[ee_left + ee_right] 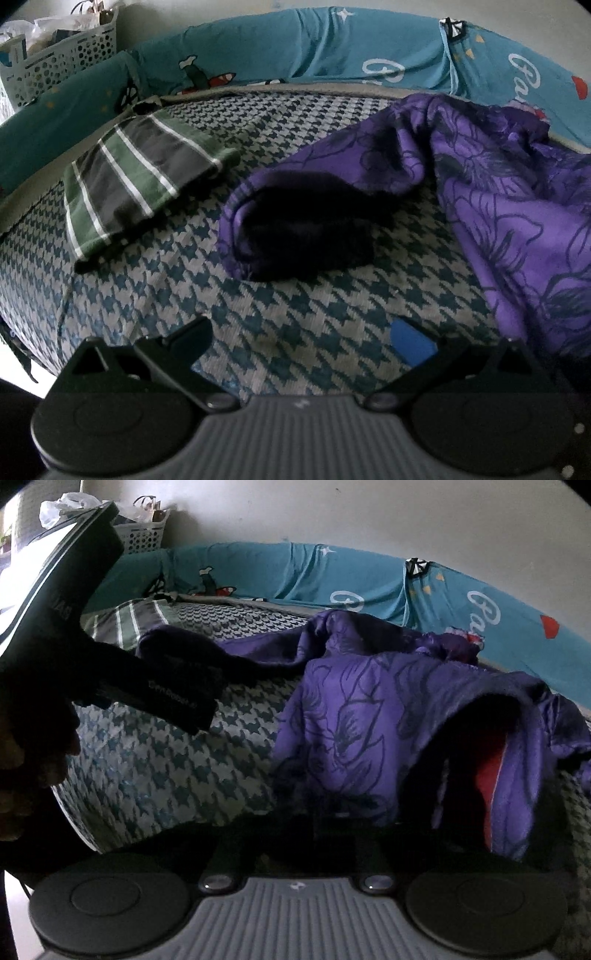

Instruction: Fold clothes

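The right gripper [314, 823] is clamping the near edge of the purple floral garment [354, 716], which is lying crumpled on the houndstooth bed [147, 768]. The left gripper [306, 339] is hovering with its jaws apart; it should be pinching the opposite hem so the cloth spreads flat.

Bed [295, 332] is being covered by a houndstooth spread. Folded striped garment [136, 177] is being carried at far left, crumpled purple floral garment [480, 192] at right, the two apart.
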